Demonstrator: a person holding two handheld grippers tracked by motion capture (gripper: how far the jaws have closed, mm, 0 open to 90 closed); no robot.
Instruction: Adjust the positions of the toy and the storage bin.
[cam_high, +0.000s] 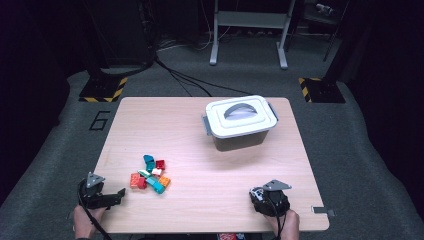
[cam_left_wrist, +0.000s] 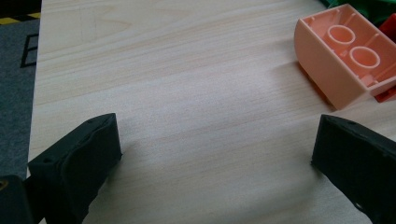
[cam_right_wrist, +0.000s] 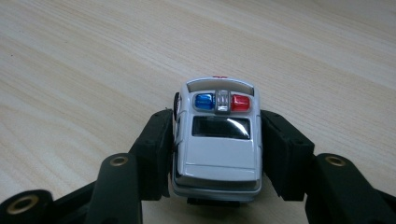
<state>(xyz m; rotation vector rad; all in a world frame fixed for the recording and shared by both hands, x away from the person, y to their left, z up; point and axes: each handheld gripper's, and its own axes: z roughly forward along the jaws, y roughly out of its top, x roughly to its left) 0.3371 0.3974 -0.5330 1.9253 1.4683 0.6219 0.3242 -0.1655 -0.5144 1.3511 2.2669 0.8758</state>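
A white toy police car (cam_right_wrist: 218, 149) with a blue and red light bar stands on the wooden table (cam_high: 210, 165) near its front right edge. My right gripper (cam_right_wrist: 217, 126) is shut on it, one black pad against each side of the car's body. At the front left my left gripper (cam_high: 122, 192) lies low over the table, open, with only bare wood between its jaws (cam_left_wrist: 215, 140). Just beyond it sits a small pile of coloured toy bricks (cam_high: 150, 174). The nearest, a pale orange brick (cam_left_wrist: 343, 60), lies hollow side up.
A grey plastic box with a white handled lid (cam_high: 241, 121) stands shut at the back right of the table. Dark carpet surrounds the table, with cables and a metal stand (cam_high: 248, 30) behind it. Bare wood lies between the bricks and the box.
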